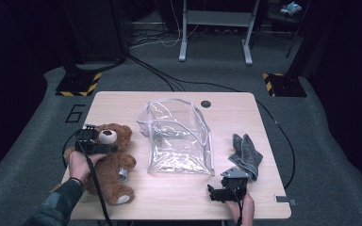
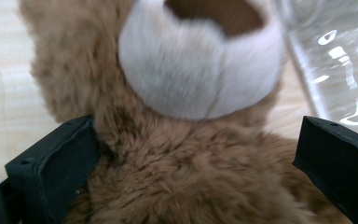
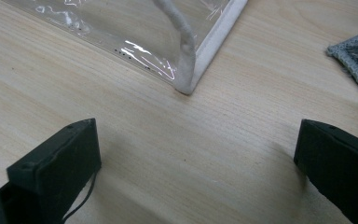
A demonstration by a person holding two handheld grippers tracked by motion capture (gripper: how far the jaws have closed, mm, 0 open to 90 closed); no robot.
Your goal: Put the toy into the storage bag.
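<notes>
Right gripper (image 1: 215,193) sits low at the near edge of the bench (image 1: 179,200), jaws spread wide, nothing between them. In the right gripper view the jaws frame bare wood, with the near corner of the clear bag (image 3: 186,60) just ahead. It looks parked there to steady or catch that corner when needed, but it isn't touching the bag yet.

Grey cloth (image 1: 246,154) lies crumpled just beyond the right gripper, right of the bag and apart from it. Not in play at this moment, as far as I can judge.

Left gripper (image 1: 86,136) is over the teddy bear (image 1: 109,162), which lies on its back at the left side of the bench, head pointing away from the person. In the left gripper view the jaws are wide open and straddle the bear (image 2: 191,186) at the neck, just below the white muzzle (image 2: 200,70). Fur sits between the jaws, but they haven't closed on it, so no grip yet. The neck is the narrow spot on a soft toy, so it's a sensible pinch point: less plush to compress and the head stops it slipping out.

Clear bag (image 1: 179,139) sits mid-bench, just right of the bear, with its open mouth at the far end standing up. Its wall shows at the right edge of the left gripper view, so it's close by the bear's head. Likely the bear's destination: short lift, then in through the top.

Farther back there's a round cable port (image 1: 206,103) in the bench, then carpet and cables.
</notes>
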